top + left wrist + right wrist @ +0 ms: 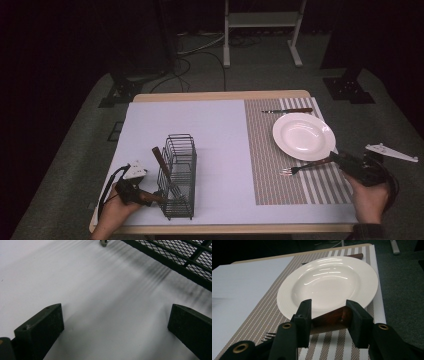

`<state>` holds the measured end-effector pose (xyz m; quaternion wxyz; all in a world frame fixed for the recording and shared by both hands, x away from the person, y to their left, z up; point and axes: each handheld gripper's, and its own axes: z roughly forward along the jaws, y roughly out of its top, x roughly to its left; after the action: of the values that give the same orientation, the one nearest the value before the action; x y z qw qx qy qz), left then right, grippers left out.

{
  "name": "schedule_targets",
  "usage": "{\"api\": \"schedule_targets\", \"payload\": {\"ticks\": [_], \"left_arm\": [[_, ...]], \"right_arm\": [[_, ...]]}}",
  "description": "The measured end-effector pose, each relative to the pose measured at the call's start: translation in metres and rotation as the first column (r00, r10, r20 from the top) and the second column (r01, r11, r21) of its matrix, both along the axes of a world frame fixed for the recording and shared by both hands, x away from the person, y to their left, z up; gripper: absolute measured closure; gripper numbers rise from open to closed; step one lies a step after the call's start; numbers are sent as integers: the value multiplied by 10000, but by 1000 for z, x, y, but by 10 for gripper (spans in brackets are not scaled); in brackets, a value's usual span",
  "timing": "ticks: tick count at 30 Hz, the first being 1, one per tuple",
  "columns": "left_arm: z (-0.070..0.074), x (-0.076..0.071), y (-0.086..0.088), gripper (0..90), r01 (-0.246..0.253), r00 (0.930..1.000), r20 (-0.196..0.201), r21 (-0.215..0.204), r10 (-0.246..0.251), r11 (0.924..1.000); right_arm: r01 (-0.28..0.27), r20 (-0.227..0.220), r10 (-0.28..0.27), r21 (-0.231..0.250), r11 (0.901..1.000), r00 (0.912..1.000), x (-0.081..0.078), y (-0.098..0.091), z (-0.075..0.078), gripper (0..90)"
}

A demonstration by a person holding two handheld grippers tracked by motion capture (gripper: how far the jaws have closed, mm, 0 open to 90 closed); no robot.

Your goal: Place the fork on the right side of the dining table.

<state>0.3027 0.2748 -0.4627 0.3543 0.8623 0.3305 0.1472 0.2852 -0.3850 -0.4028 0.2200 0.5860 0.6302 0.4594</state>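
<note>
Two hands come in over the near edge of the counter (215, 96), each with a gripper. Taking the white plate (303, 136) as landmark: the right gripper (329, 315) sits just on the near side of it, jaws partly open around the brown wooden handle of a fork (306, 167); I cannot tell whether the pads press it. That fork lies on the striped mat (272, 165) right beside the plate's near rim, tines pointing away from the gripper. A knife (287, 110) lies beyond the plate. Well apart from the plate, the left gripper (115, 327) rests beside a black wire basket (178, 172), jaws wide open and empty.
</note>
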Motion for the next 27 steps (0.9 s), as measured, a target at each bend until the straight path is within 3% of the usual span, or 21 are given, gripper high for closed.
{"api": "schedule_targets", "payload": {"ticks": [4,22,27], "left_arm": [[0,0,0,0,-1,10000,-2,-2,1,10000],[0,0,0,0,1,10000,-1,4,-1,10000],[0,0,0,0,0,10000,1,3,0,10000]], "right_arm": [[43,-140,-40,223,9997,9999,0,-3,-4,565],[237,-916,-198,425,9988,9956,4,-12,-18,504],[306,-1131,-298,55,9995,9931,5,-9,-21,447]]}}
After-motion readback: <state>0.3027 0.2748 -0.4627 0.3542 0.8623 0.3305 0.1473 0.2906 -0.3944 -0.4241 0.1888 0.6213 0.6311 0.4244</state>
